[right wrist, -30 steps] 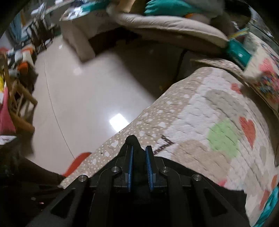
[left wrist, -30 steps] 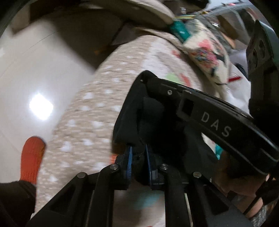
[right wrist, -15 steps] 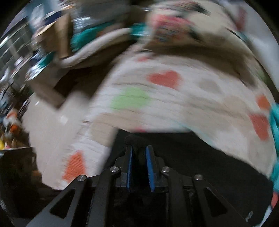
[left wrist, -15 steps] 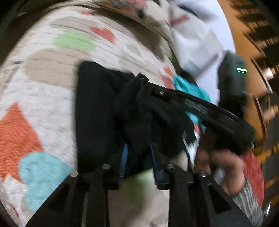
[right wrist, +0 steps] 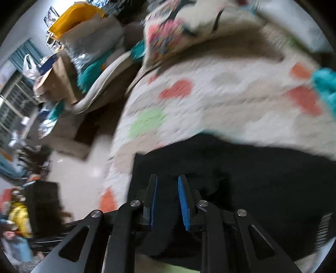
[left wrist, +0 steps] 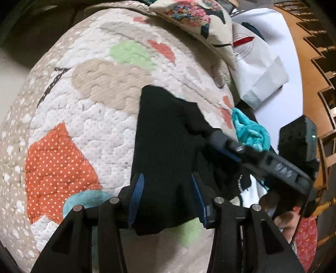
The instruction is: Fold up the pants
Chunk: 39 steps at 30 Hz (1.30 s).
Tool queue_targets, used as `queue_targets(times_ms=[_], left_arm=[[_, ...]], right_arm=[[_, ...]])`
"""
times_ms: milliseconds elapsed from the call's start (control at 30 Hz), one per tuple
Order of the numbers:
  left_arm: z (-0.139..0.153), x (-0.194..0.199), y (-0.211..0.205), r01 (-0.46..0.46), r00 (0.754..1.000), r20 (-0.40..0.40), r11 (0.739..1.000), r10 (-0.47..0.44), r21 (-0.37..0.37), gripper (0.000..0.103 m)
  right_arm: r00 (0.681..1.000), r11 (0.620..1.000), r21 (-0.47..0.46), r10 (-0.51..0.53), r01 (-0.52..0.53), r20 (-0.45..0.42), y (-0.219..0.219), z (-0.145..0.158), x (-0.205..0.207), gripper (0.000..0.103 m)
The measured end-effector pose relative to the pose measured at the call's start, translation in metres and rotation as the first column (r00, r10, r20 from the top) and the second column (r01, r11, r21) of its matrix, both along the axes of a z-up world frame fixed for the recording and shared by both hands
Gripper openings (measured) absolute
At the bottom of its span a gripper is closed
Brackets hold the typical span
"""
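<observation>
The black pants [left wrist: 168, 134] lie folded on a quilt with coloured hearts [left wrist: 100, 117]. My left gripper [left wrist: 166, 176] stands over their near end. Its jaws are opening, and the black cloth fills the gap between the blue pads [left wrist: 135, 197] without being pinched. My right gripper [left wrist: 218, 138] reaches in from the right at the pants' far side edge, held by a hand [left wrist: 287, 222]. In the right wrist view the right gripper [right wrist: 168, 177] hovers over the pants [right wrist: 241, 178]. Its jaws are opening too, with a narrow gap over the black cloth.
A floral pillow [left wrist: 189, 12] lies at the quilt's far end, a teal cloth [left wrist: 250, 130] and a white paper bag [left wrist: 262, 71] to the right. Wooden furniture [left wrist: 310, 63] stands beyond. The floor [right wrist: 79, 178] and cardboard boxes [right wrist: 58, 79] lie off the quilt's left edge.
Both grippers swung over the quilt with the pants and laid them down. Both pairs of pads, shut on black cloth before, have spread apart, the left ones much wider.
</observation>
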State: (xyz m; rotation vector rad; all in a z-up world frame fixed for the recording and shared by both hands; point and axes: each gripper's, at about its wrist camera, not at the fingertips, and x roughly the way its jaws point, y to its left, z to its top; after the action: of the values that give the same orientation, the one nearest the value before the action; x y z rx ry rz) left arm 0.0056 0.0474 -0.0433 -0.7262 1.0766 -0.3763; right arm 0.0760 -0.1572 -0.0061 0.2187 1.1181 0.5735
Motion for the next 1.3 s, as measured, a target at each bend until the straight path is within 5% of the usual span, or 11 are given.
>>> queue_targets(times_ms=[167, 267, 467, 600, 633, 700, 733, 800, 967, 1300], left_arm=[[0.004, -0.001, -0.024, 0.027, 0.999, 0.019, 0.999, -0.028, 0.044, 0.046], [0.001, -0.005, -0.024, 0.012, 1.0, 0.003, 0.999, -0.012, 0.044, 0.046], [-0.001, -0.015, -0.018, -0.007, 1.0, 0.007, 0.999, 0.007, 0.04, 0.05], [0.001, -0.019, -0.033, 0.003, 0.999, 0.049, 0.992, -0.009, 0.125, 0.053], [0.002, -0.02, -0.037, 0.008, 0.998, 0.058, 0.988, -0.017, 0.151, 0.051], [0.002, -0.02, -0.046, 0.034, 0.997, 0.059, 0.97, -0.05, 0.241, 0.029], [0.001, -0.019, -0.049, 0.047, 0.997, 0.051, 0.965, -0.063, 0.259, 0.009], [-0.004, -0.017, -0.048, 0.066, 0.997, 0.012, 0.967, -0.071, 0.246, 0.0], [0.002, -0.016, -0.034, 0.045, 0.999, -0.015, 0.976, -0.043, 0.211, 0.0], [0.005, -0.026, 0.038, -0.094, 0.992, -0.061, 0.98, 0.106, 0.177, 0.0]], right_arm=[[0.988, 0.989, -0.078, -0.129, 0.122, -0.081, -0.032, -0.03, 0.005, 0.02], [0.979, 0.966, -0.17, -0.202, 0.197, -0.009, -0.04, -0.014, 0.001, 0.022], [0.996, 0.98, -0.193, -0.029, 0.045, 0.085, 0.021, 0.024, 0.01, 0.038], [0.997, 0.976, -0.201, 0.078, -0.078, -0.006, 0.076, 0.01, 0.021, 0.047], [0.996, 0.97, -0.226, 0.085, -0.087, -0.015, 0.083, 0.006, 0.023, 0.047], [0.992, 0.941, -0.315, 0.108, -0.122, -0.06, 0.105, -0.013, 0.028, 0.049], [0.989, 0.929, -0.341, 0.117, -0.143, -0.094, 0.111, -0.021, 0.031, 0.052], [0.979, 0.892, -0.414, 0.128, -0.184, -0.16, 0.122, -0.038, 0.037, 0.052], [0.974, 0.844, -0.488, 0.176, -0.224, -0.144, 0.132, -0.029, 0.036, 0.017], [0.981, 0.853, -0.484, 0.176, -0.193, -0.082, 0.165, -0.015, 0.031, 0.012]])
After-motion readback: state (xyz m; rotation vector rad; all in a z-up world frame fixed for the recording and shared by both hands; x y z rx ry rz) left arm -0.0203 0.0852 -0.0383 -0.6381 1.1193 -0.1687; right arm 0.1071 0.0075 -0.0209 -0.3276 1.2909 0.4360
